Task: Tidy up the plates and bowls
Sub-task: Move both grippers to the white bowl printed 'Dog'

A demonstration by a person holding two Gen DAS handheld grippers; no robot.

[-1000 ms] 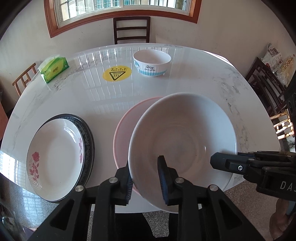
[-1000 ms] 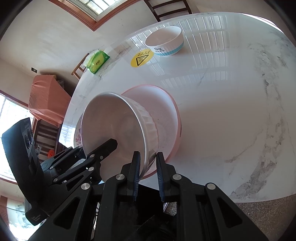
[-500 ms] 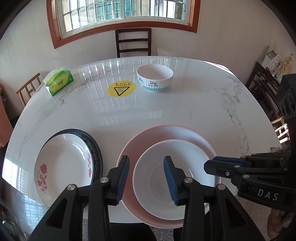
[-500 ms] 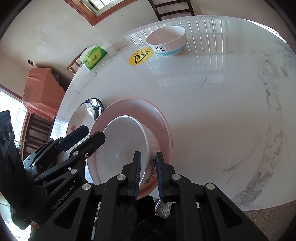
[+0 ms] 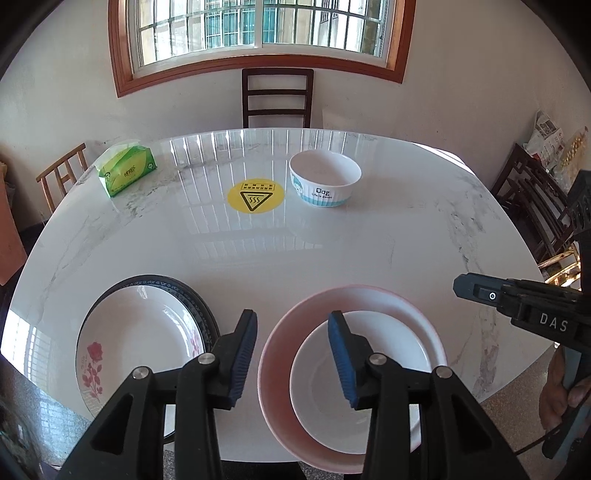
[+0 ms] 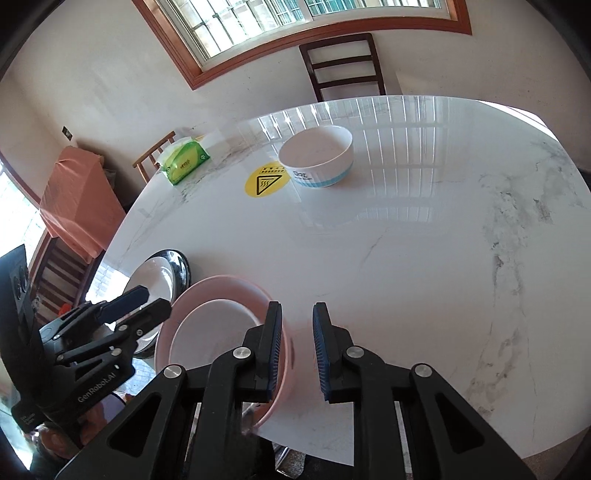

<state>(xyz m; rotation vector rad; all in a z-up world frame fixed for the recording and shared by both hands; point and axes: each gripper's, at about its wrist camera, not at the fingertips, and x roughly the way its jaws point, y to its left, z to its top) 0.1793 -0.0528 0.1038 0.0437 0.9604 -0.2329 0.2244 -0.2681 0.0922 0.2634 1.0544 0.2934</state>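
In the left wrist view, the left gripper (image 5: pixel 291 350) hangs above the near edge of the marble table (image 5: pixel 332 251) with its jaws spread wide and nothing between them. Under its right finger a white bowl (image 5: pixel 332 398) sits nested inside a pink bowl (image 5: pixel 280 350), both upright at the near edge. To the left, just beside them, a white plate with a red rose (image 5: pixel 136 350) lies on a dark-rimmed plate (image 5: pixel 201 306). Far across the table stands a white bowl with a blue band (image 5: pixel 325 182), next to a round yellow sticker (image 5: pixel 255 197), and a green tissue pack (image 5: pixel 127 171) lies toward the far left. A dark chair (image 5: pixel 277 98) stands behind the table under the window (image 5: pixel 258 26). The right gripper (image 5: pixel 517 302) enters from the right edge; its jaws cannot be judged from here. In the right wrist view, the right gripper (image 6: pixel 297 354) has its jaws apart, the left finger overlapping the pink bowl's (image 6: pixel 236 284) right rim and the right finger over bare table (image 6: pixel 424 258), gripping nothing. The white bowl (image 6: pixel 210 332) rests inside the pink one. The left gripper (image 6: pixel 147 302) shows at the left with its jaws parted, over the stacked plates (image 6: pixel 159 273). The banded bowl (image 6: pixel 317 155), sticker (image 6: pixel 264 183) and tissue pack (image 6: pixel 184 162) sit at the far side.
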